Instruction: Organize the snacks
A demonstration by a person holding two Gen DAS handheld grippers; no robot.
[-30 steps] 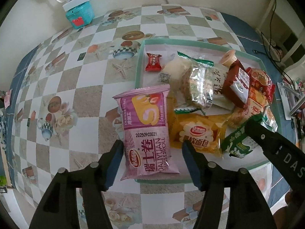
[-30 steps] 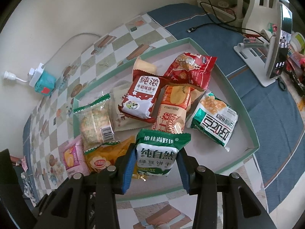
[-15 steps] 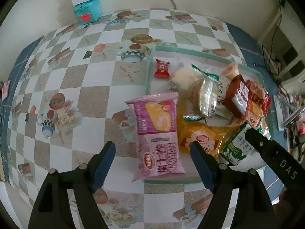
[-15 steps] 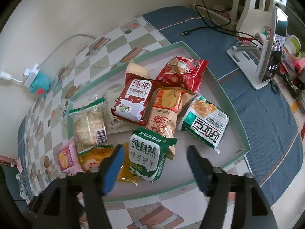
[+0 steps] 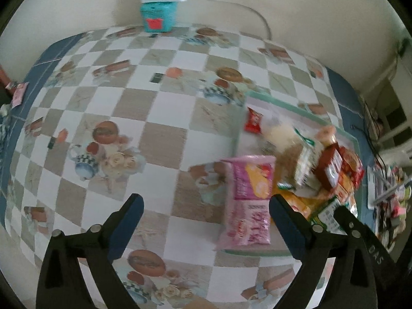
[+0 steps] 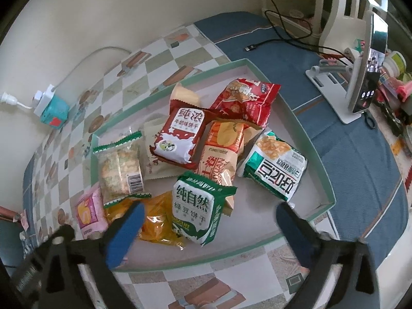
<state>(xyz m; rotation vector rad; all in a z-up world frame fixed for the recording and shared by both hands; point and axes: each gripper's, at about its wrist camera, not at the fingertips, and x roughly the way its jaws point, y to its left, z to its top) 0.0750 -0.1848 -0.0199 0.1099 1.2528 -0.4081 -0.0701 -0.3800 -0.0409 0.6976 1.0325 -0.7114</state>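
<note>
Green-rimmed tray (image 6: 303,139) is being used as reference. Inside it, near its front edge, green biscuit packet (image 6: 200,206) is lying released. Right gripper (image 6: 208,219), jaws just opened wide, is gripping nothing. Left gripper (image 5: 206,206), likewise opened, empty, is being held beside the tray's pink wafer packet (image 5: 251,198).
</note>
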